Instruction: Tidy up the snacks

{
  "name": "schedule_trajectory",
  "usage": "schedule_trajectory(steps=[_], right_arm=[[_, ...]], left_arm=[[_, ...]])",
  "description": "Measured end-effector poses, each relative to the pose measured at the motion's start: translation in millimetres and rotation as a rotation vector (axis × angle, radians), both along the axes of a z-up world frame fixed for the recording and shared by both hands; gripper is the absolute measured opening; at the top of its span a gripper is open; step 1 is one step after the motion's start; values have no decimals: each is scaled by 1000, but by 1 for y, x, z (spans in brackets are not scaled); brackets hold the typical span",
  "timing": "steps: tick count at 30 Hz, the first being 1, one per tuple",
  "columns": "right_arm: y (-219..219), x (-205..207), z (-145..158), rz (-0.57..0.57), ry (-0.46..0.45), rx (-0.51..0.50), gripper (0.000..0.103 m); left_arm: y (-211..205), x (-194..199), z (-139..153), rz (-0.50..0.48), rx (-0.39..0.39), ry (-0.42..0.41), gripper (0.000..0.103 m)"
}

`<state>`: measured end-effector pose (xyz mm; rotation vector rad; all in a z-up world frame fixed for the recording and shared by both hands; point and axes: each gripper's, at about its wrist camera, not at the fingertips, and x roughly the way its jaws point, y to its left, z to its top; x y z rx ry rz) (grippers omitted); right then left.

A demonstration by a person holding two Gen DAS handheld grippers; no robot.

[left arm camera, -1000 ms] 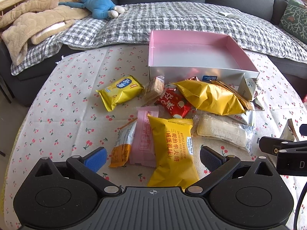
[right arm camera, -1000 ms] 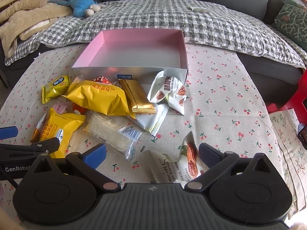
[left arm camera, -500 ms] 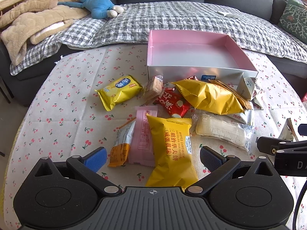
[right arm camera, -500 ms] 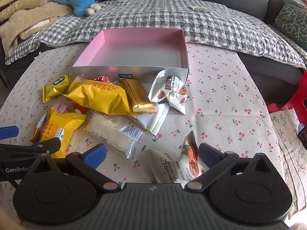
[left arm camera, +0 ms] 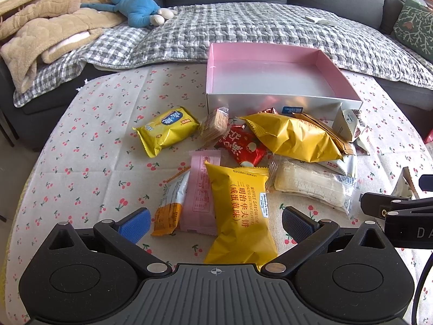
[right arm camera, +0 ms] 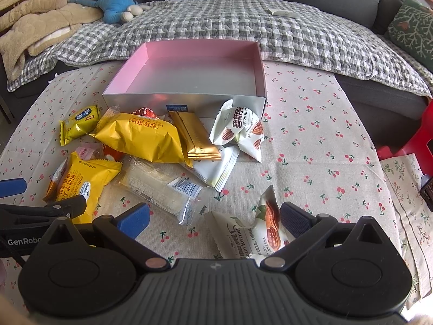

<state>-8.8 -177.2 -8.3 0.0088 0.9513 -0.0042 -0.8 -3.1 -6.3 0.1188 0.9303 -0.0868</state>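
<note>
yellow waffle sandwich pack (left arm camera: 240, 211) | glossy, puffed | between spread left tool (left arm camera: 215, 220) fingers

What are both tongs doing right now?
Left tongs: open, empty, over the yellow waffle sandwich pack.
Right tongs: open, empty, over the pecan packet.

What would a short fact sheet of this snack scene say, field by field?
surface: table with cherry-print cloth
container: pink box, open, nothing in it
loose snacks: about a dozen packets in front of the box
left gripper: open, around the yellow waffle sandwich packet
right gripper: open, around a white pecan packet
second pecan packet: leaning on the box's front corner
background: grey sofa, checked blanket, blue plush toy
</note>
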Motion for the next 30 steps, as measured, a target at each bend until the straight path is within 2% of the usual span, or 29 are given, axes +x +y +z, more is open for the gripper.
schedule_trajectory(steps=[15,18,20,22,25,30], right_arm=[[-5,2,3,17,-1,-9,103],[-12,2,7,55,11,16,103],[-19,3,11,113,32,88,103],[-24,4,13,156,41,115,103],[-26,6,8,208,80,112,103],[-31,4,-5,234,148,123,102]], left_arm=[[2,2,5,-17,17,-18,103],[1,2,9,-65,29,-52,103],[-1,1,10,-141,20,-73,103],[-3,0,10,-218,11,-85,103],[-2,6,6,-272,-11,-39,103],[8,14,-7,-300,-65,46,103]])
